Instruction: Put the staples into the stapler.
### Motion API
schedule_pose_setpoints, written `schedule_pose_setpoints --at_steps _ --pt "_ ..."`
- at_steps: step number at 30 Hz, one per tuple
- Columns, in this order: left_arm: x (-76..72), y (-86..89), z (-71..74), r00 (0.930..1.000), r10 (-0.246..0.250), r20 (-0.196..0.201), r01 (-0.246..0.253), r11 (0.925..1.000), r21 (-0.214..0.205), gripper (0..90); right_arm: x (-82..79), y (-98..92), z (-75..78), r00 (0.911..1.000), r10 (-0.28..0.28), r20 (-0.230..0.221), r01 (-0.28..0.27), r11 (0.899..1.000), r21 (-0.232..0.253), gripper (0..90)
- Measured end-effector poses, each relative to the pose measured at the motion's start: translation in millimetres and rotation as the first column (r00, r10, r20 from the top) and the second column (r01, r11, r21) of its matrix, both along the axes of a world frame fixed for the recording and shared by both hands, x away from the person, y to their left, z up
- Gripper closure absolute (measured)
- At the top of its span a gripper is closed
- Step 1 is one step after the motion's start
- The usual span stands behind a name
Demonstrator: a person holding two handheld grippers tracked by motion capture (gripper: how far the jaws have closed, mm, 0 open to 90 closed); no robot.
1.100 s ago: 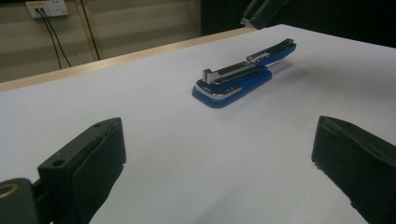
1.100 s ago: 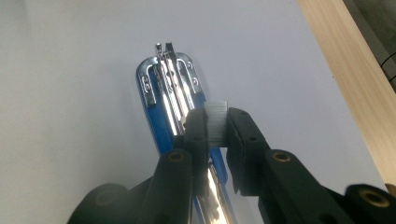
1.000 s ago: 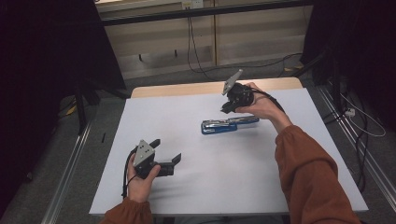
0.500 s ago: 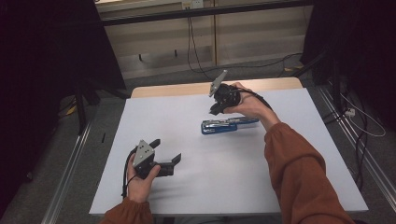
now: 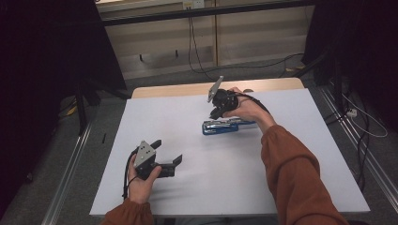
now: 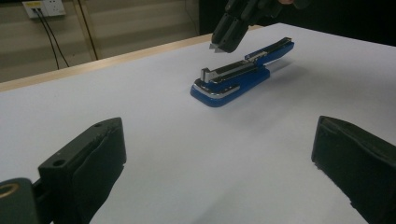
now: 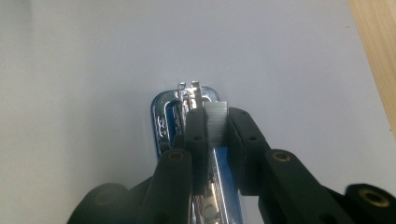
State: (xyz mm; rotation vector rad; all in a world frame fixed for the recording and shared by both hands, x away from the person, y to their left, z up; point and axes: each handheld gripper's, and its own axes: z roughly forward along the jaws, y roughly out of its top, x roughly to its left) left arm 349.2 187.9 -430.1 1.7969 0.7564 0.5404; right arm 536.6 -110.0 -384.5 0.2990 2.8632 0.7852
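Observation:
A blue stapler [image 5: 226, 126] lies hinged open on the white table top [image 5: 187, 122], its metal staple channel facing up [image 6: 232, 77]. My right gripper [image 5: 214, 114] hovers just above the stapler's front half, pointing down. It is shut on a short silver strip of staples [image 7: 217, 127], which sits over the stapler's channel [image 7: 163, 119]. From the left gripper view, the right gripper [image 6: 225, 43] hangs a little above the channel, with the strip [image 6: 215, 47] at its tip. My left gripper [image 5: 166, 152] rests on the table at the front left, open and holding nothing [image 6: 224, 154].
A wooden table edge [image 5: 178, 90] shows along the far side of the white sheet. Beyond it are a floor with cables [image 5: 197, 51] and a wall socket [image 6: 45, 8]. Metal rails [image 5: 70, 173] flank the table.
My right gripper has moved left and slightly down with the staple strip, coming over the stapler's front half. The left gripper has stayed put.

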Motion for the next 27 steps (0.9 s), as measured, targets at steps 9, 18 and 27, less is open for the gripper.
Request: schedule_pose_setpoints --at_steps 9,18,27 --pt "0.1 0.1 -0.1 1.0 -0.002 -0.001 0.002 1.0 0.003 3.1 0.3 3.2 -6.1 0.9998 0.021 -0.003 -0.021 1.0 -0.012 79.3" --pt "0.0 0.7 0.1 1.0 0.007 0.001 -0.007 1.0 0.0 3.1 0.4 5.1 -10.3 0.9984 0.047 -0.033 -0.048 0.999 -0.019 79.3" --pt "0.0 0.2 -0.2 1.0 0.003 0.0 -0.003 1.0 0.003 3.1 1.1 7.0 -12.0 0.9974 0.062 -0.036 -0.063 0.998 -0.014 79.3"
